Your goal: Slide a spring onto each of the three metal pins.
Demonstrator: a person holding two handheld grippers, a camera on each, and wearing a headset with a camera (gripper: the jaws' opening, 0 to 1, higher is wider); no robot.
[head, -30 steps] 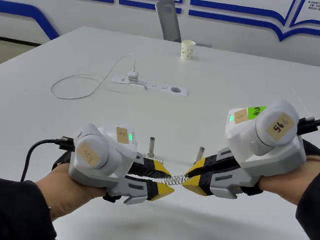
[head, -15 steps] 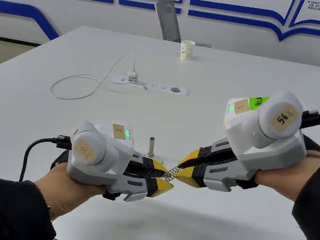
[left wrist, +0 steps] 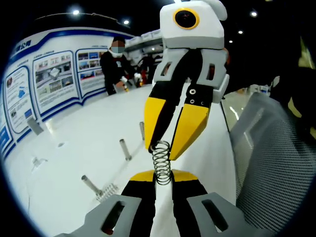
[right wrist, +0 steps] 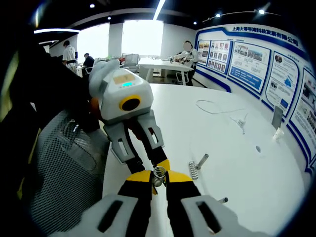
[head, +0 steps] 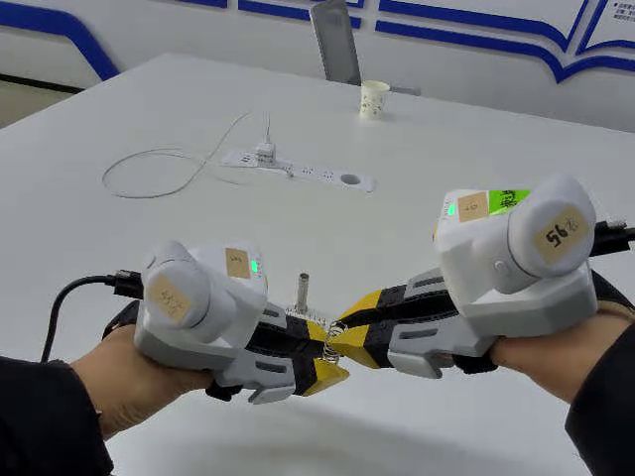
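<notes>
You have the small steel coil spring (left wrist: pixel 161 163) held off the white table (head: pixel 417 198), pinched at both ends. The left gripper (left wrist: pixel 160 177) with its black-and-yellow jaws is closed on the near end, and the right gripper (right wrist: pixel 158 178) looks clamped on the other end. That double grip is the risk. The coil is squeezed short between the tips, so if either hold slips it will probably bow sideways and spring out, perhaps off the table's near edge. With both ends covered, the bore is also shut, so you must free one end before it can go over a pin, and that release is where it may tip or drop. The short upright metal pin (head: pixel 303 290) stands just beyond the jaws, close enough for a careless swing to knock it. A second coil (head: pixel 296 313) sits at its foot, and I cannot tell whether it is threaded on. A second ago your grippers were further apart and the spring lay stretched and nearly level between them, with another pin showing to the right. Your right gripper has since moved left, the coil now stands steeper and shorter, and that pin is hidden.
</notes>
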